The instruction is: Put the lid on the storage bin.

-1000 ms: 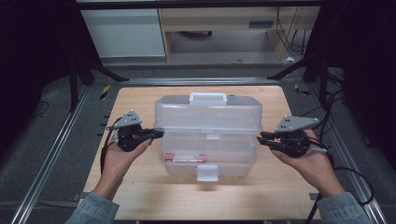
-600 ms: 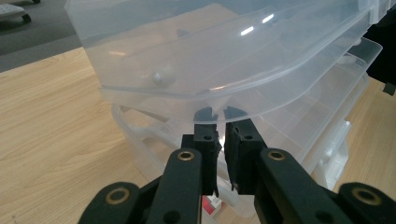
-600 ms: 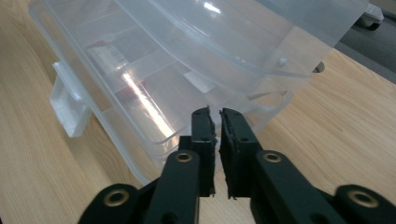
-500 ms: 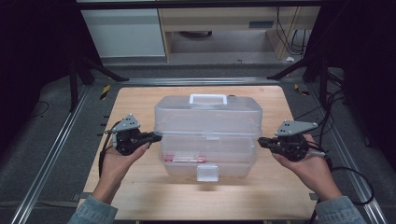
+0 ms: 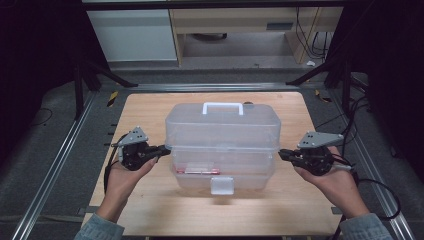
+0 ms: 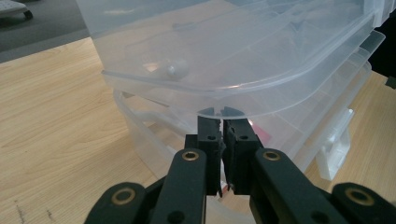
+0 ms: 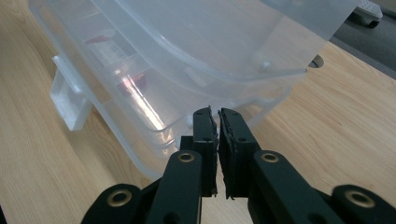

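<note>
Since the earlier frames both hands have drawn slightly back toward the person's edge of the table, and the right gripper (image 5: 281,154) has just brought its jaws together, with nothing between them. It now sits at the right end of the clear plastic storage box (image 5: 222,131), its tips pointing at the seam under the lid rim; from the right gripper view the two black jaws stand pressed almost flat against each other, just short of the box's lower tray edge (image 7: 154,126). The left gripper (image 5: 166,148) mirrors it at the box's left end, jaws likewise closed on nothing, their tips tucked right under the overhanging lid rim (image 6: 224,100). The box stands in the middle of the wooden table (image 5: 145,107), lid down, white carry handle (image 5: 222,107) on top at the far side and a white front latch (image 5: 221,185) facing the person. Something red (image 5: 197,171) shows through the lower tier's front wall.
</note>
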